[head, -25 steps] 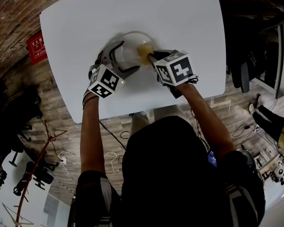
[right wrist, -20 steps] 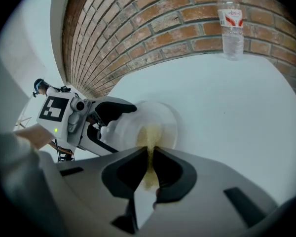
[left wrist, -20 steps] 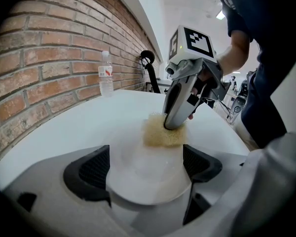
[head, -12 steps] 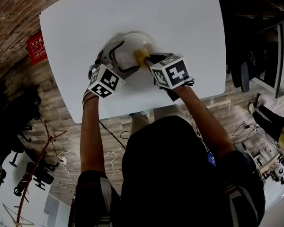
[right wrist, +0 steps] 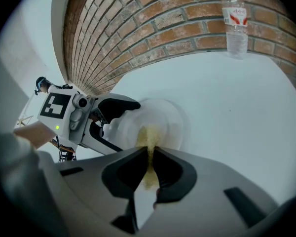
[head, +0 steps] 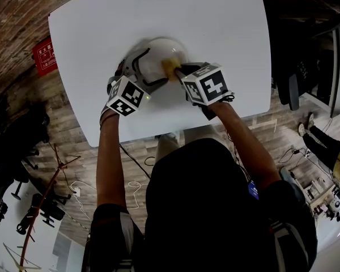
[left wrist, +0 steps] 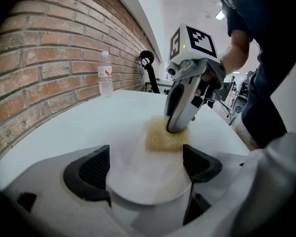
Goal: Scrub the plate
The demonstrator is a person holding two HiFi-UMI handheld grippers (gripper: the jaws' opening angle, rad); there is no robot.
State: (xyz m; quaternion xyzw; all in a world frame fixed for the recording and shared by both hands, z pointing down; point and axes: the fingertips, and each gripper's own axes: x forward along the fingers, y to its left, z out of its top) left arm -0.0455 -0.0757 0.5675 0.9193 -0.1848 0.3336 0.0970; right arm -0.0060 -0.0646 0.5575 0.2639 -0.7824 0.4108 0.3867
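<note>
A white plate [head: 156, 58] [left wrist: 138, 167] [right wrist: 160, 120] rests on the white table [head: 215, 21]. My left gripper [head: 140, 72] [left wrist: 145, 164] is shut on the plate's near-left rim, one black pad on each side. My right gripper [head: 178, 69] [right wrist: 149, 157] is shut on a yellow sponge [head: 170, 67] [left wrist: 165, 135] [right wrist: 148, 139]. The sponge is pressed flat on the plate's surface, toward its right part. In the left gripper view the right gripper's jaws [left wrist: 180, 107] come down onto the sponge from above.
A clear water bottle [left wrist: 105, 75] [right wrist: 235, 21] stands on the table by the brick wall [right wrist: 153, 23]. The table's near edge [head: 175, 130] runs just in front of both grippers. Chairs and cables lie on the floor around.
My right gripper and the sponge have slid left across the plate from its right rim, then barely shifted. The left gripper has held still on the rim.
</note>
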